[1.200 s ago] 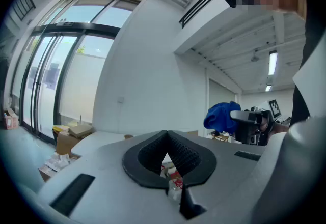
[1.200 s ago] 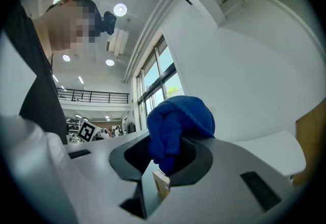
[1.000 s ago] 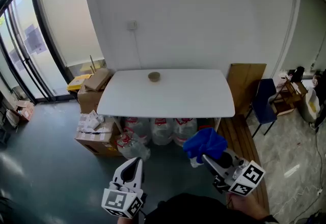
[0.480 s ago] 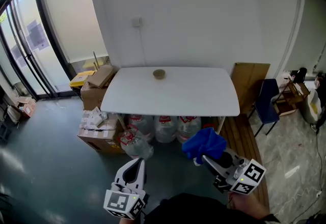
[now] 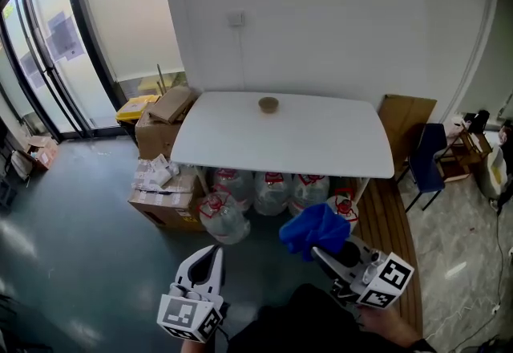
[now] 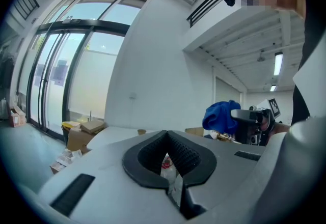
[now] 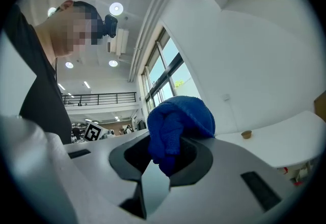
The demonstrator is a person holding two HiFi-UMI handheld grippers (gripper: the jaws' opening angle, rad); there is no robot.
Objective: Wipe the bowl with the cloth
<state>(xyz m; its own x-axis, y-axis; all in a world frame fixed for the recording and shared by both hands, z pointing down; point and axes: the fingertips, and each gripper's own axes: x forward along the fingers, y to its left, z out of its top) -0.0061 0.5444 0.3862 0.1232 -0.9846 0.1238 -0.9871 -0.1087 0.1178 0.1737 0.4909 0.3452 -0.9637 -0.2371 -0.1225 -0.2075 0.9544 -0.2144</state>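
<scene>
A small tan bowl (image 5: 268,104) stands near the far edge of the white table (image 5: 321,143); it shows tiny in the left gripper view (image 6: 141,131) and the right gripper view (image 7: 246,134). My right gripper (image 5: 318,247) is shut on a bunched blue cloth (image 5: 317,228), which bulges out of the jaws (image 7: 178,126). My left gripper (image 5: 213,255) is shut with nothing in it (image 6: 167,154). Both grippers hang low in front of me, well short of the table.
Several large water bottles (image 5: 271,191) stand under the table. Cardboard boxes (image 5: 164,199) are piled at its left end. A wooden board (image 5: 403,115) and a blue chair (image 5: 426,163) stand at its right. Glass doors (image 5: 40,54) line the left wall.
The view has shifted so the table and bowl sit slightly further right and nearer. Both grippers keep their places low in the view, the cloth still held.
</scene>
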